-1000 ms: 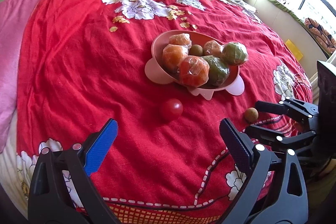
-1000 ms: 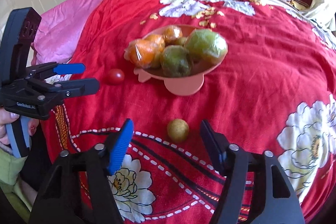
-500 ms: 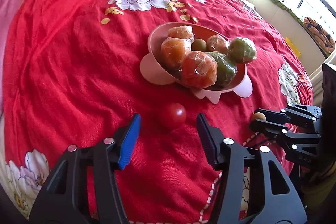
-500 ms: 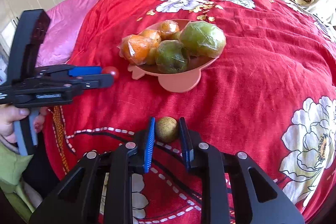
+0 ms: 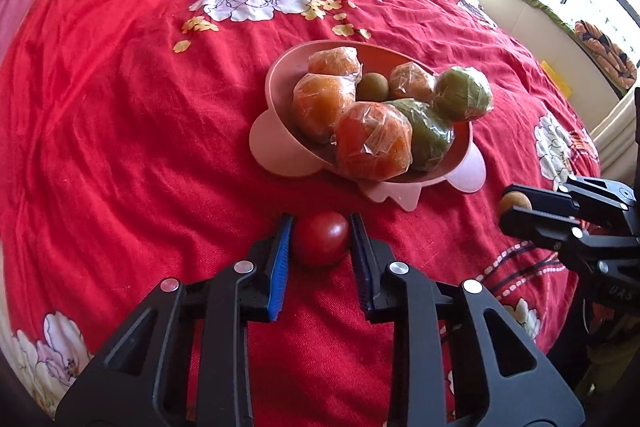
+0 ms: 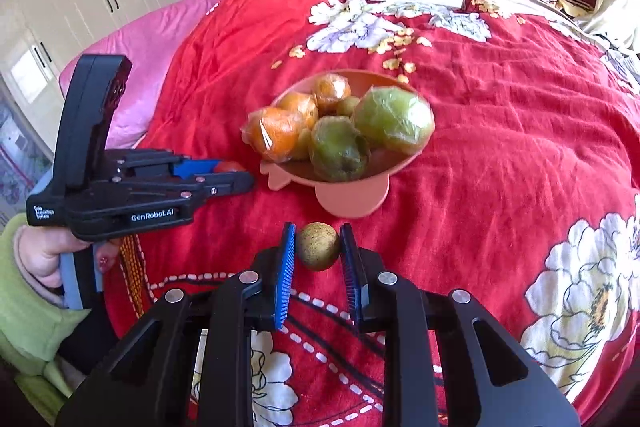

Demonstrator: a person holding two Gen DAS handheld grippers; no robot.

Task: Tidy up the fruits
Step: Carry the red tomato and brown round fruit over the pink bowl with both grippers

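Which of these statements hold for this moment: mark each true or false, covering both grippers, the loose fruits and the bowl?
1. The left gripper has its fingers on either side of the red tomato. True.
2. The right gripper is closed on an orange wrapped in plastic. False: it is closed on a small brown fruit.
3. The pink bowl holds wrapped orange and green fruits. True.
4. The tomato sits inside the bowl. False: it lies on the red blanket, in front of the bowl.
5. The bowl stands on a wooden table. False: it stands on the blanket on a bed.
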